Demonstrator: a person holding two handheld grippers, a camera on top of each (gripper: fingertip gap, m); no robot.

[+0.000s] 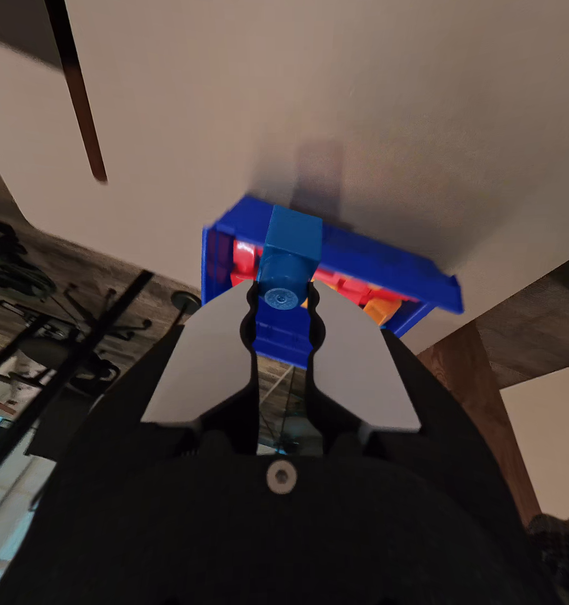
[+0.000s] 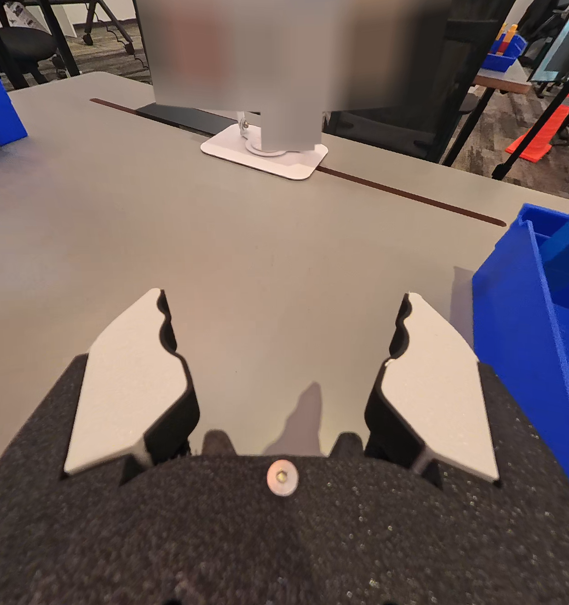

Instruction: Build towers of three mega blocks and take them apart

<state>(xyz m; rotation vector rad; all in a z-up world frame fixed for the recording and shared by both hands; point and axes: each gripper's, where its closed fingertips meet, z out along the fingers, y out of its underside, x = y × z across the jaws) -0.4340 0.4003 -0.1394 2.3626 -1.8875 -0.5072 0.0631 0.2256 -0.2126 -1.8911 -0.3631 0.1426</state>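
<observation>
**Blue block held over the bin**

My left gripper (image 1: 281, 288) is clamped on the round stud of a blue plastic mega block (image 1: 291, 252), held above a blue plastic bin (image 1: 375, 258) of red and orange blocks (image 1: 352, 288) on the grey tabletop (image 1: 309, 98). My right gripper (image 2: 284, 294) hangs over bare table with its fingers spread wide, gripping nothing, a blue bin (image 2: 519, 327) just to its right.

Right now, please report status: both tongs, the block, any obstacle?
Left tongs shut on blue block, above blue bin of red and orange blocks. Right tongs open, empty, over bare table. No obstacle seen.
</observation>
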